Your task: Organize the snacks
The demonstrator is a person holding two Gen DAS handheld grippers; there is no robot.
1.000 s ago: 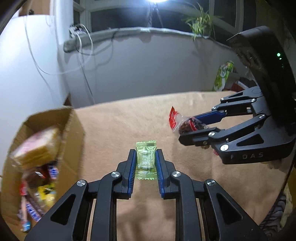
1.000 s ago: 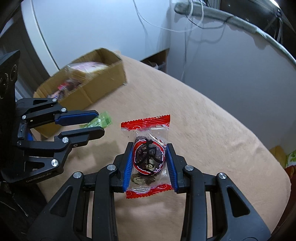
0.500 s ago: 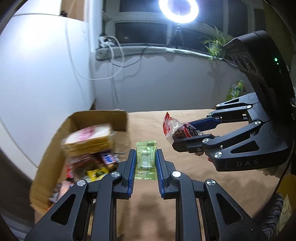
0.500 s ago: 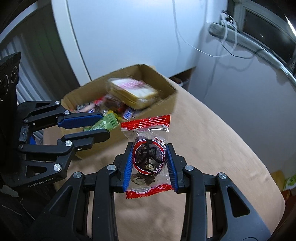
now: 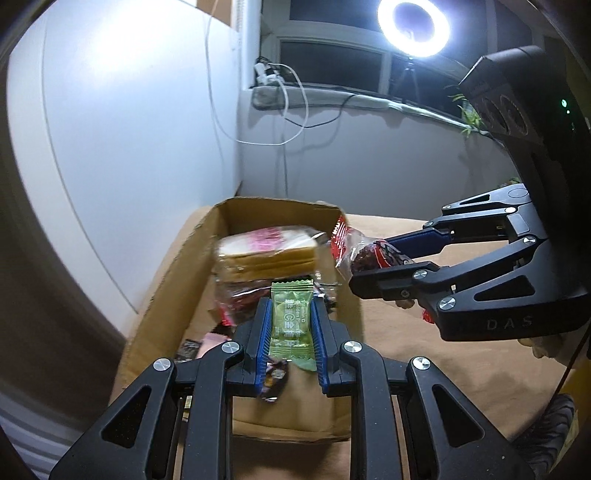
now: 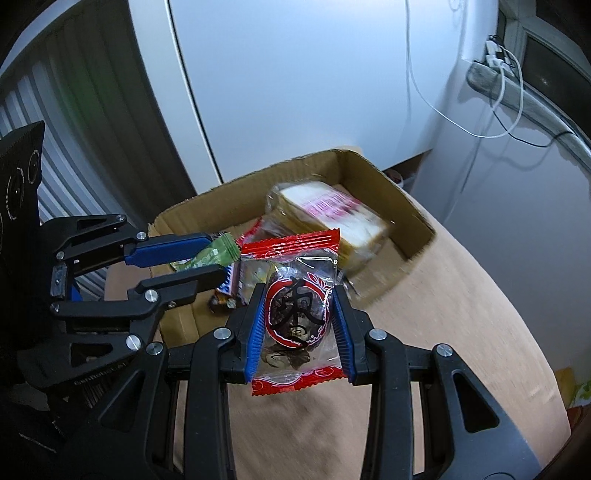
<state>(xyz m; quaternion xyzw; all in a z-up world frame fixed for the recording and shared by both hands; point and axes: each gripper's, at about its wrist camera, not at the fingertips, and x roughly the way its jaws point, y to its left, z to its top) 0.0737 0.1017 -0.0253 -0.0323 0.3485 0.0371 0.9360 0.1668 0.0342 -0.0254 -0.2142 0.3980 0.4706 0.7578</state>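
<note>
My left gripper [image 5: 290,312] is shut on a small green candy packet [image 5: 291,321] and holds it over the near end of an open cardboard box [image 5: 173,273]. It also shows in the right wrist view [image 6: 212,264] with the green packet [image 6: 210,253]. My right gripper [image 6: 298,308] is shut on a red-edged clear date packet [image 6: 295,314], just before the box [image 6: 402,199]. In the left wrist view it [image 5: 384,264] holds the red packet [image 5: 364,251] at the box's right wall. A wrapped sandwich [image 5: 267,253] and several snacks lie inside.
The box stands at the left end of a tan cloth-covered table [image 6: 461,314]. A white cabinet wall [image 5: 129,147] rises behind it. A ring light [image 5: 413,26] and cables [image 5: 295,122] sit on the window ledge beyond. A snack bag [image 6: 576,391] lies at the table's far right edge.
Both grippers have swung left with their packets, from over the open table to the box. The left packet now hangs over the box; the right packet has reached its wall.
</note>
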